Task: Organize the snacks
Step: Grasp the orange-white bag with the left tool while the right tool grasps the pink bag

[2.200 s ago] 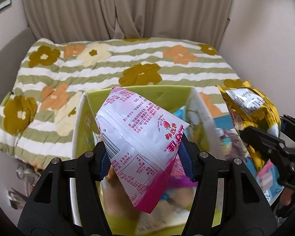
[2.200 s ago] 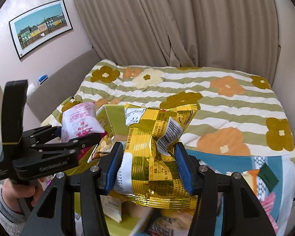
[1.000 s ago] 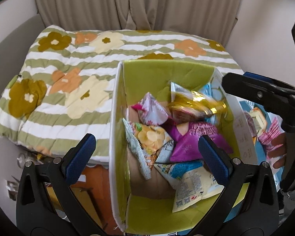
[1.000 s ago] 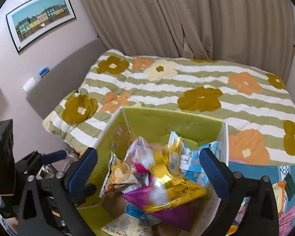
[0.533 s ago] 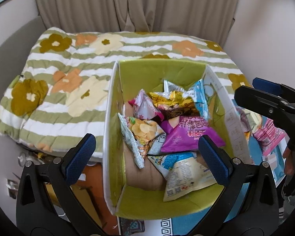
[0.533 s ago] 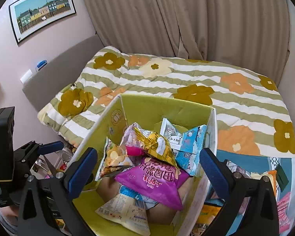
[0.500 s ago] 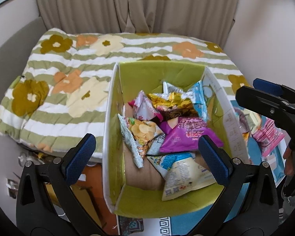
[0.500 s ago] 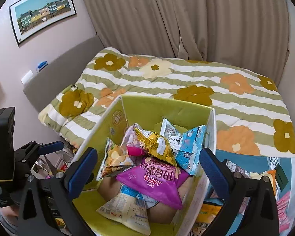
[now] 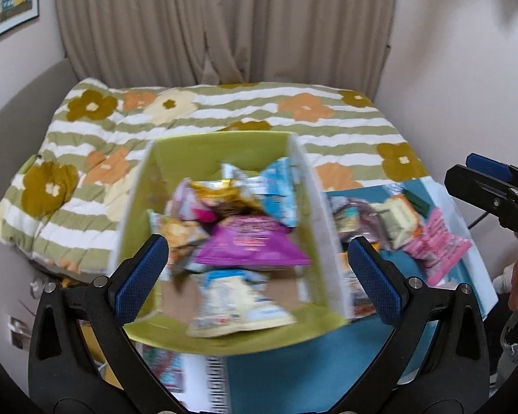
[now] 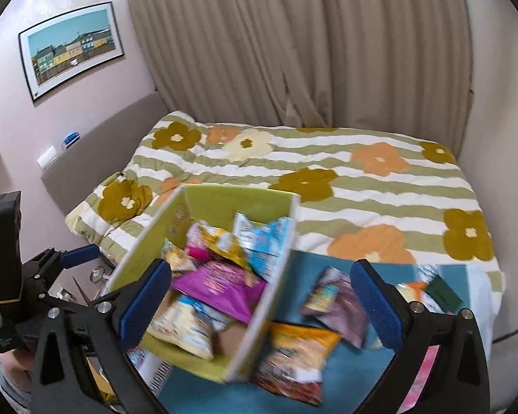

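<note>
Here, left claw (image 9: 257, 267) spread wide above green box (image 9: 221, 145), right claw (image 10: 260, 295) likewise apart, both empty

Teal mat (image 10: 293, 396) — green box (image 10: 203, 367), loose snack packets (image 10: 335, 298) on it.

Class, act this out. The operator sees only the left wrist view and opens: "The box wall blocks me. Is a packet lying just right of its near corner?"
Observer: Yes, an orange packet lies on the blue cloth, close beside the box.
Operator: I only see the edge of the right tool. Is it holding anything?
Observer: No. The right tool is open, with nothing between its fingers.
Operator: What does the picture on the wall show?
Observer: The picture shows a row of coloured houses under a blue sky.
</note>
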Action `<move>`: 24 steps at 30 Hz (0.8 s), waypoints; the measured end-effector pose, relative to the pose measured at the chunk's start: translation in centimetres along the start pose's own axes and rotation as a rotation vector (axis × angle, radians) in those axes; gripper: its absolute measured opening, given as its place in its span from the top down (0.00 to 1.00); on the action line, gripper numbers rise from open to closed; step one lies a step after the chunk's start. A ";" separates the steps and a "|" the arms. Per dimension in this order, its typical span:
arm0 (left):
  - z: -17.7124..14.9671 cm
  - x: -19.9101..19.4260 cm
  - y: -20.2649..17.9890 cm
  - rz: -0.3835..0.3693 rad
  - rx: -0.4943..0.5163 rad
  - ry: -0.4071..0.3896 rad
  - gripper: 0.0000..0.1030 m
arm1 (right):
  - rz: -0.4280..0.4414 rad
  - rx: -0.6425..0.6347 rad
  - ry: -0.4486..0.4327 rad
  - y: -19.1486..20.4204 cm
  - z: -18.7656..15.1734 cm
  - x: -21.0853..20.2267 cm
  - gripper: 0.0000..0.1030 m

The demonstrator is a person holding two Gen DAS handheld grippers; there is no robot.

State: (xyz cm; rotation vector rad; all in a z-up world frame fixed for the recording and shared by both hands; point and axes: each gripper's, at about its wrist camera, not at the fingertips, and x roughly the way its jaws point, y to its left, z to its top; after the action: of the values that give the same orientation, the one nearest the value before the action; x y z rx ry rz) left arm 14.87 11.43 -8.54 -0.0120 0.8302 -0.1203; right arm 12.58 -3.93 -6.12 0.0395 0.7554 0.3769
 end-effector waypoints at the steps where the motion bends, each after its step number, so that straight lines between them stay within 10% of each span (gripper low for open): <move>1: -0.1 0.0 -1.2 -0.006 0.004 0.000 0.00 | -0.013 0.006 -0.006 -1.2 -0.5 -0.9 0.00; 10: -2.4 0.5 -11.0 -0.025 0.015 0.021 0.00 | -0.078 0.044 -0.001 -9.7 -3.5 -5.8 0.00; 24: -8.1 6.8 -18.3 0.143 -0.007 0.099 0.00 | -0.045 0.059 0.119 -19.8 -9.3 -3.7 0.00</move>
State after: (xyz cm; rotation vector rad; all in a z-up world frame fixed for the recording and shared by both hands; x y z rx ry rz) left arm 11.57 -7.20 -17.93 0.0464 0.9273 0.0166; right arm 10.15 -24.62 -13.84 0.0560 0.8839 0.3160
